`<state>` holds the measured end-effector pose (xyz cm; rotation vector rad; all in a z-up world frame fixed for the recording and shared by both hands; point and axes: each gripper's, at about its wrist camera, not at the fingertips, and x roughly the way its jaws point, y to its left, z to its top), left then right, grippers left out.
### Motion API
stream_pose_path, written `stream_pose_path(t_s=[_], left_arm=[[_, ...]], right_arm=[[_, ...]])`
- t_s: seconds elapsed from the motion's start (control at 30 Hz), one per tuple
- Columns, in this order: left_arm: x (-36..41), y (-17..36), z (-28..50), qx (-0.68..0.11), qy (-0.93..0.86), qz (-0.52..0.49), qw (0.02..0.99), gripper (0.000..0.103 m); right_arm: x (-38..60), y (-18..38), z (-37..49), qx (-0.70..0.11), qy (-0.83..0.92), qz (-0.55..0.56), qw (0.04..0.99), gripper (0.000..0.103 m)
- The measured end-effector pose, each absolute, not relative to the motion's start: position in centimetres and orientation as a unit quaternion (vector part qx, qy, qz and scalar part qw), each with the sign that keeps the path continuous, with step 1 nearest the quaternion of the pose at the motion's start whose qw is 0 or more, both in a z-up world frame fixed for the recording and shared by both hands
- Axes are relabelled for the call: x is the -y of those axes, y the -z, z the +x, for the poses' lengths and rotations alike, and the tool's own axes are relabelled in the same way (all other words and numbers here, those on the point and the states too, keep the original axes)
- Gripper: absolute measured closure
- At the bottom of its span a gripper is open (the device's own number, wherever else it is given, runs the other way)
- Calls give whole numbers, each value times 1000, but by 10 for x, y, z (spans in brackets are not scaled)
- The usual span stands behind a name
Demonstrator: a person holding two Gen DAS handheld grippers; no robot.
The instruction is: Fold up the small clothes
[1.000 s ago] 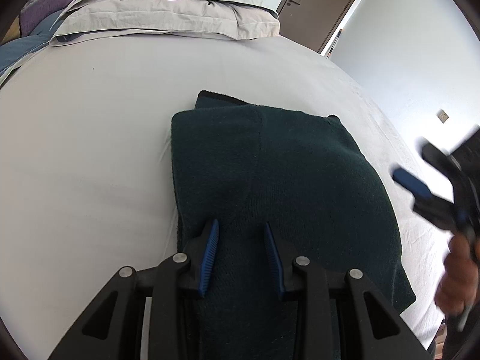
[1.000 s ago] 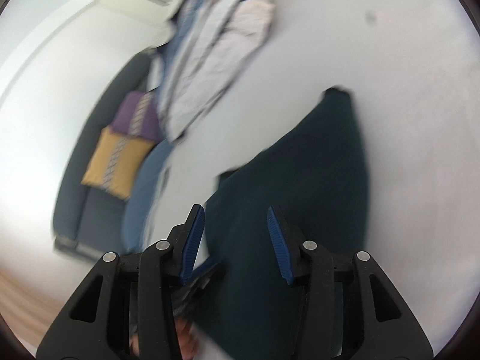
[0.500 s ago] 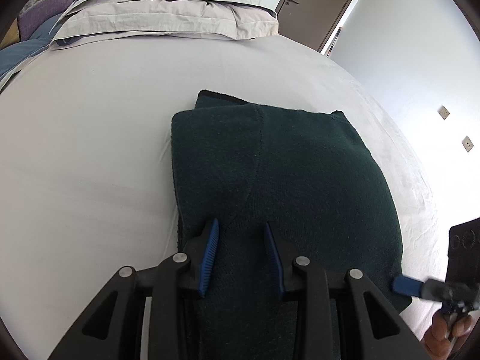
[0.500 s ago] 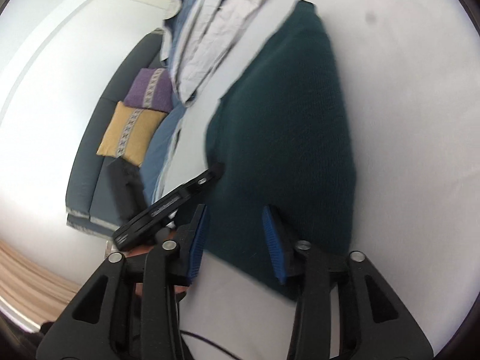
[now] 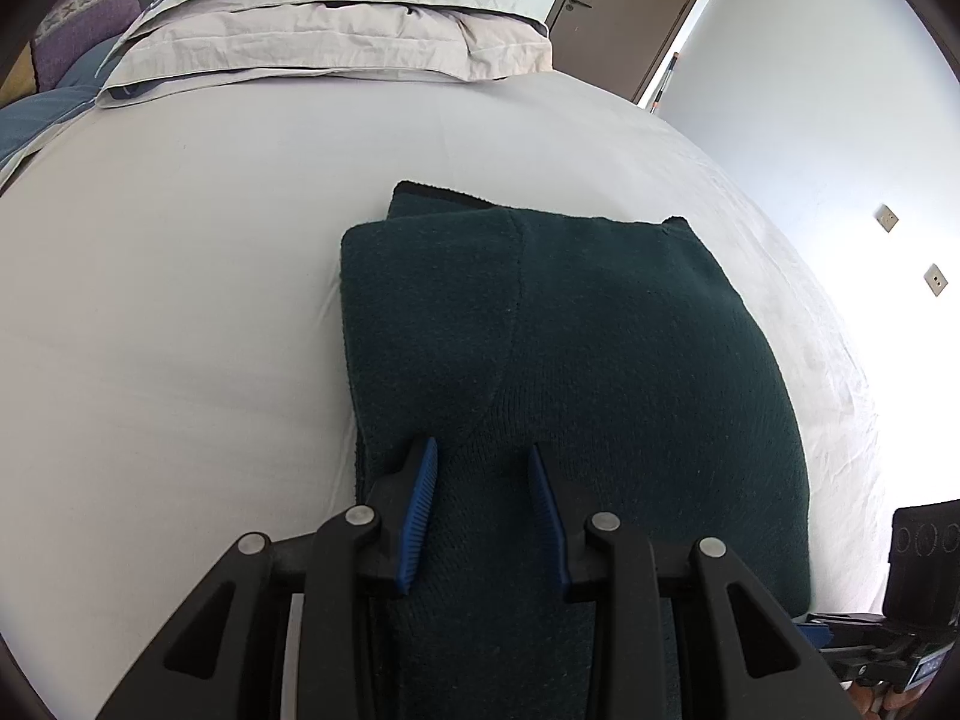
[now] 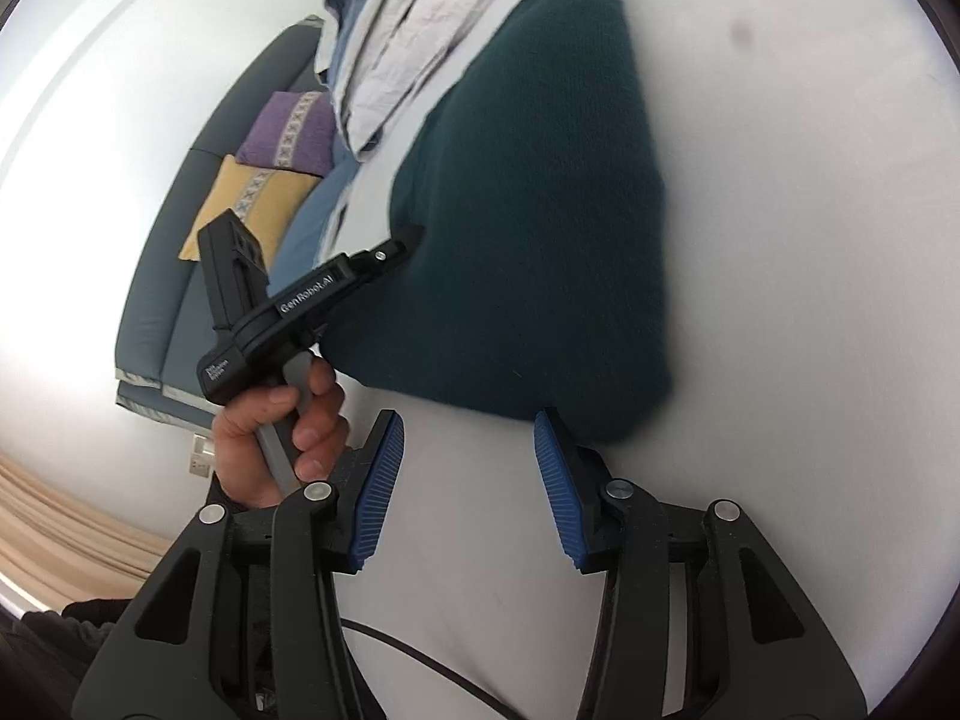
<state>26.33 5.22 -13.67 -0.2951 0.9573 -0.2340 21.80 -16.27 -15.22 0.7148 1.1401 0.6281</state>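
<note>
Left wrist view: left hand-held gripper pinches the sweater, near edge hidden.

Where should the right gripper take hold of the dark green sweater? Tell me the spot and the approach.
Grip the dark green sweater at its near corner, just ahead of the right gripper. Come in low along the white sheet: that folded edge lies flat and free, while the left gripper already sits at the other near corner.

Home bedroom: bed w/ white sheet, stacked pillows at head, brown door, wall sockets; grey sofa w/ purple, yellow cushions alongside.
</note>
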Motion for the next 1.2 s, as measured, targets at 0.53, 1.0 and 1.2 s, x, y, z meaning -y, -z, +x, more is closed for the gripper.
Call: stream_pose_path(t_s=[0.53,1.0,1.2], left_arm=[[-52,135,264,-458,114,-148,869,69],[-52,135,264,-460,108,-152,868,69],[-54,135,265,-461,110,-153,867,69]], right_arm=[[188,122,212,-465,-309,410,721,56],[156,151,213,-488,-278,457,690,48],[187,161,203,-394,-205,548,708,50]])
